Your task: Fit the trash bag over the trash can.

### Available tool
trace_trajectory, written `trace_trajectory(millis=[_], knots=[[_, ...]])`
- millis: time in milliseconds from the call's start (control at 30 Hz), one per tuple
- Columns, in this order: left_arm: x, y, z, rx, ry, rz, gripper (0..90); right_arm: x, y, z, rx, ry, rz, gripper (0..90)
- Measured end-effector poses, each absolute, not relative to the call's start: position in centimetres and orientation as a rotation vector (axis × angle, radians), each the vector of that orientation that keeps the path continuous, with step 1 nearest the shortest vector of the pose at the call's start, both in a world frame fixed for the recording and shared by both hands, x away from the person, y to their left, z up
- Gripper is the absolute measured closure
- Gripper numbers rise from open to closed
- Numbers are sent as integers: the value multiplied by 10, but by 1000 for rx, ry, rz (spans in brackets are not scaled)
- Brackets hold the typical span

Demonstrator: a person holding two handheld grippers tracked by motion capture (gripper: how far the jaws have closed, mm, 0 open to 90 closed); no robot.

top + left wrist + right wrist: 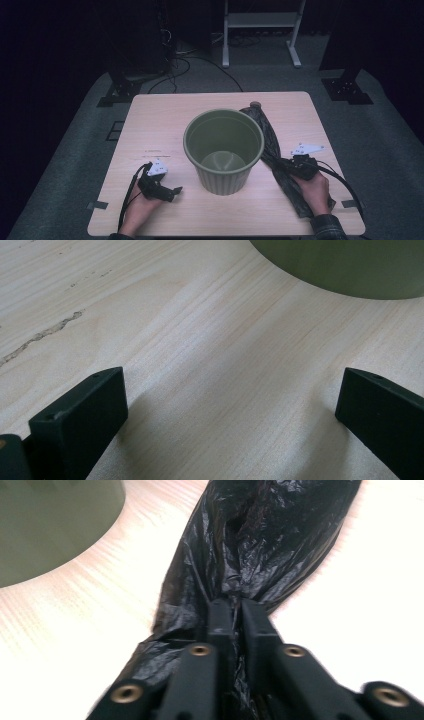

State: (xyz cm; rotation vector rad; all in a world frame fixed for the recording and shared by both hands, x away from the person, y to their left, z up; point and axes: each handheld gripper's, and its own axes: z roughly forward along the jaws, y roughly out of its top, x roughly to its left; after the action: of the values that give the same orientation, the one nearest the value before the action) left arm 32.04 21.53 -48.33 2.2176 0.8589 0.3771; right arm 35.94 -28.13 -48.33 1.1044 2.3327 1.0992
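Observation:
A green ribbed bin (223,150) stands upright and empty in the middle of the light wooden table (160,120). To its right a black plastic bag (272,145) lies stretched out on the table. My right gripper (295,165) is shut on the bag's middle; in the right gripper view the jaws pinch the crumpled black bag (260,545) at my right gripper (237,605). My left gripper (172,192) rests on the table left of the bin, open; in the left gripper view its jaws stand wide apart at my left gripper (232,400) over bare wood, the bin's wall (350,265) ahead.
The table's front edge lies just behind both hands. Beyond the far edge are a white stand's legs (260,30), dark stand bases (120,85) and cables on grey carpet. Bare wood lies left of the bin.

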Motion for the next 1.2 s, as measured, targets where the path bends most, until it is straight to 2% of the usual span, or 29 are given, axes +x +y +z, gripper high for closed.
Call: trace_trajectory(millis=[100,600,967,1200], knots=[[320,215,-483,2217,859,377,0,359,-281,-482,1096,2349,1092,895],[320,215,-483,2218,859,377,0,355,-283,-474,1068,2427,1087,898],[320,215,-483,2218,859,377,0,346,-287,-452,1000,2477,1153,898],[320,215,-483,2218,859,378,0,338,-275,-432,874,2524,1196,898]])
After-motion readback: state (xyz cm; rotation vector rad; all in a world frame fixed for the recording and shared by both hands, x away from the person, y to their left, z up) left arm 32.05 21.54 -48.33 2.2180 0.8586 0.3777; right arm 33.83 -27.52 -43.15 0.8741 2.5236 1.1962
